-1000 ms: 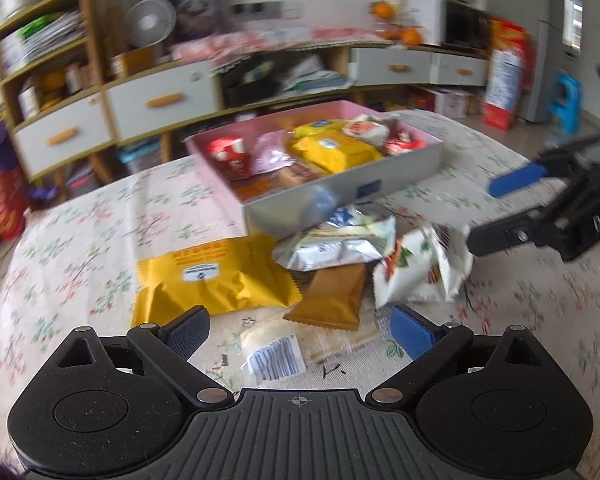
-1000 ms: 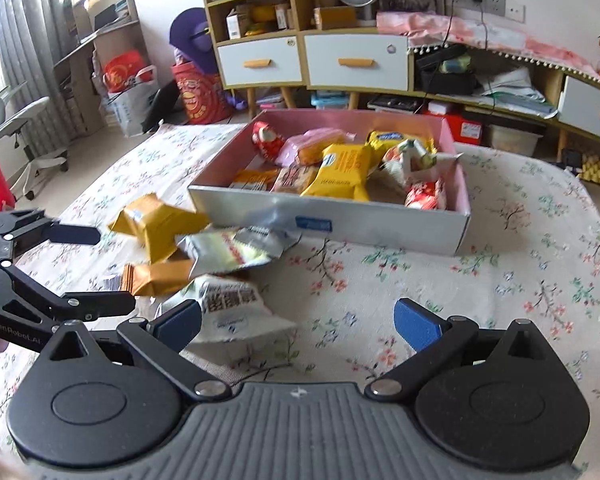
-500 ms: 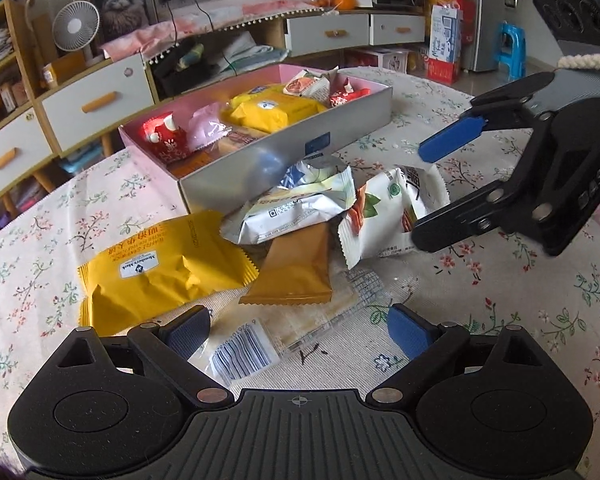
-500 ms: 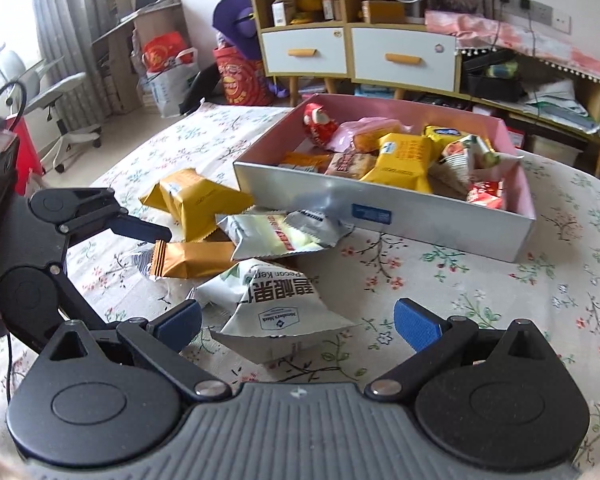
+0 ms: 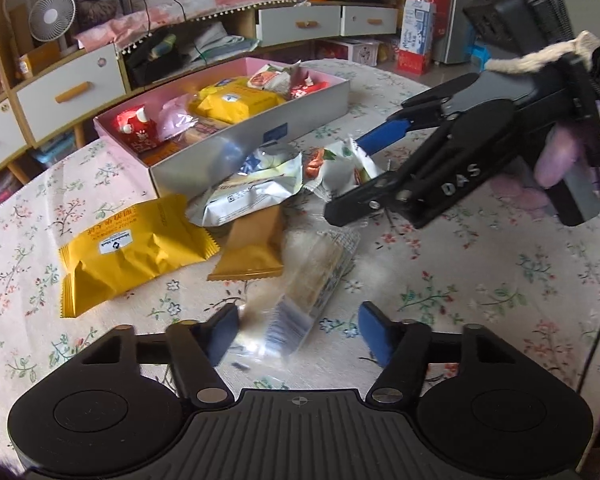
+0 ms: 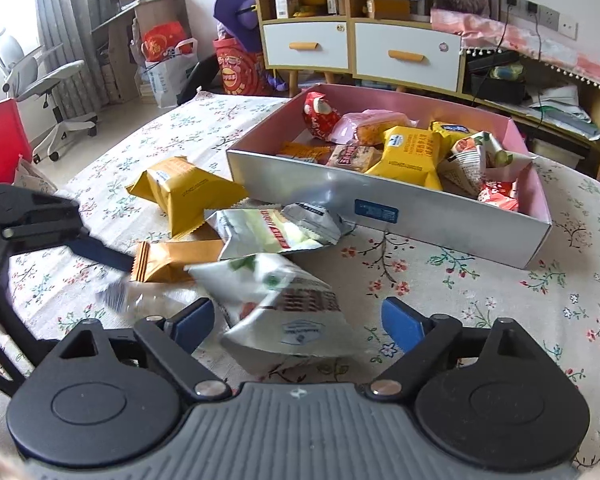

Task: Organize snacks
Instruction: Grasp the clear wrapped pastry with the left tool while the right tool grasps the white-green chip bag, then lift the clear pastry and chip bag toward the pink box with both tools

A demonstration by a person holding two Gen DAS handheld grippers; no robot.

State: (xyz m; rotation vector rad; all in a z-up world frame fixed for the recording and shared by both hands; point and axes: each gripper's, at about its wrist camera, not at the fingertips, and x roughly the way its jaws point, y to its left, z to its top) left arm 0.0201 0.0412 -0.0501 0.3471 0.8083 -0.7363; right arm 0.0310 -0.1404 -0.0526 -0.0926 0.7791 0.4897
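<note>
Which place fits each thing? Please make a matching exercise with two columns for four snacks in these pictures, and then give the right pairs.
Things
1. clear packet with a barcode
2. white triangular bag
3. small red packet
4. brown flat packet

Places
A. inside the pink box, at its far left corner
B. between the fingers of the right claw
C. on the cloth, partly under the silver bag
D. between the fingers of the left claw

Pairs: 1-D, 2-B, 3-A, 4-C
</note>
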